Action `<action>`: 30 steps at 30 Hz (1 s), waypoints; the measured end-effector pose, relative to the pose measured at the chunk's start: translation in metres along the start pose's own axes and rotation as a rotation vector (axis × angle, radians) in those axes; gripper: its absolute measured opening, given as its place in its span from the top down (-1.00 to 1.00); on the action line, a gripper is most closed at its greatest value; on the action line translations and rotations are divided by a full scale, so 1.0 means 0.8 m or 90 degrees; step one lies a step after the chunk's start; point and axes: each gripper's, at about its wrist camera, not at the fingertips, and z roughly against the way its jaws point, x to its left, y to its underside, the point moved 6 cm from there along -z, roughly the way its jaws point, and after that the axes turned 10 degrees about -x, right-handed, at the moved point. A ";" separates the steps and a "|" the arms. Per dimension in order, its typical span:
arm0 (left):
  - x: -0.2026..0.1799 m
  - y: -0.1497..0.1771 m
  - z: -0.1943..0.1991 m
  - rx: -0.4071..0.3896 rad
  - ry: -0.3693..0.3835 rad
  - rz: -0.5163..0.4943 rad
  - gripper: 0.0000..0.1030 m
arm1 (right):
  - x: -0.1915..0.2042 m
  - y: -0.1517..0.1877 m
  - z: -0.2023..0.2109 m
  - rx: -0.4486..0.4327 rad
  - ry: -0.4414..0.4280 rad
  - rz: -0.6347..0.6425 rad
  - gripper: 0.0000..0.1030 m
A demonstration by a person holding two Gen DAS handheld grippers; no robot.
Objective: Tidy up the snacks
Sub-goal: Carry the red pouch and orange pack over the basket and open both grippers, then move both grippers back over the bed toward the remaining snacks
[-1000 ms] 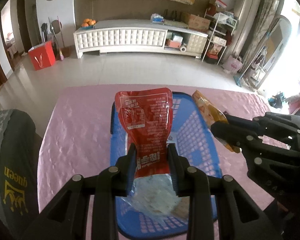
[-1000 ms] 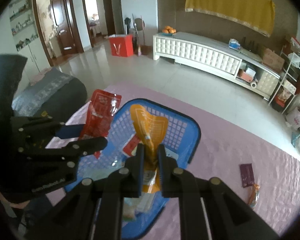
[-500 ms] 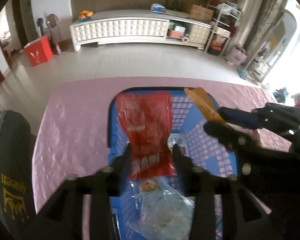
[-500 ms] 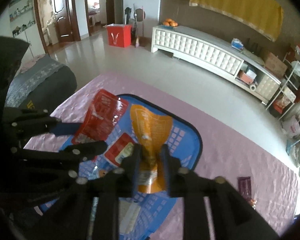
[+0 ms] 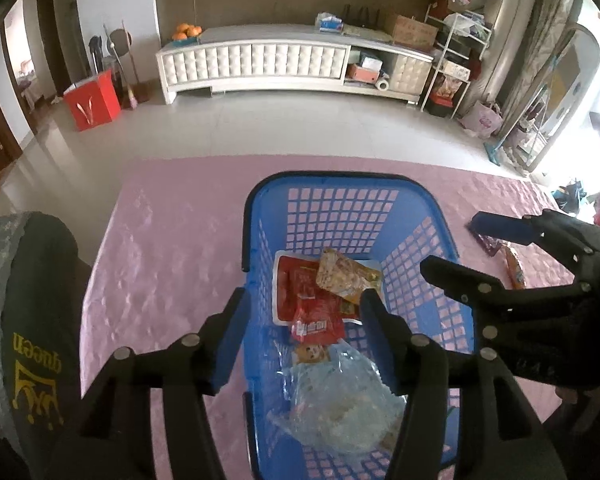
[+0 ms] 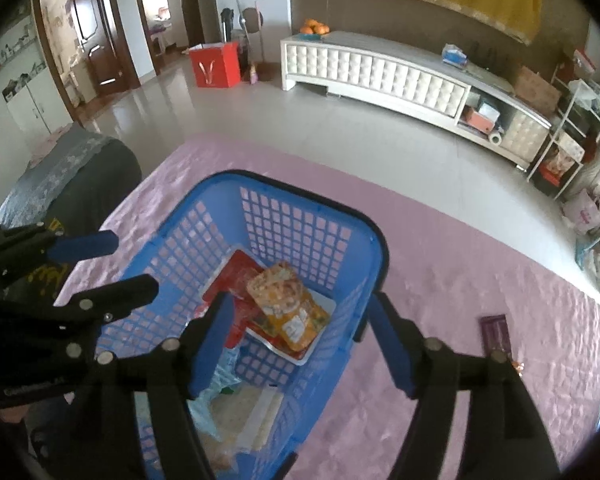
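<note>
Both hand-held grippers (image 5: 304,312) (image 6: 300,320) released their pouches into the basket (image 5: 340,184)

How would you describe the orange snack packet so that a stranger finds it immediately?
On the pink tablecloth stands a blue basket. Inside, the orange snack packet lies on top of a flat red packet. It is the only orange-yellow one there, printed with food.

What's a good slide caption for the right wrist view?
Open right claw above the blue basket, orange snack pouch lying inside on a red packet.
</note>
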 end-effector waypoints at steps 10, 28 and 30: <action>-0.012 -0.005 0.086 -0.073 -0.033 -0.026 -0.05 | 0.007 -0.012 0.082 -0.079 -0.019 -0.035 -0.69; -0.097 -0.010 0.173 -0.144 0.008 -0.079 -0.48 | -0.016 0.017 0.205 -0.159 0.033 -0.054 -1.00; -0.115 -0.010 0.174 -0.146 0.015 -0.091 -0.49 | -0.028 0.023 0.213 -0.160 0.046 -0.064 -1.00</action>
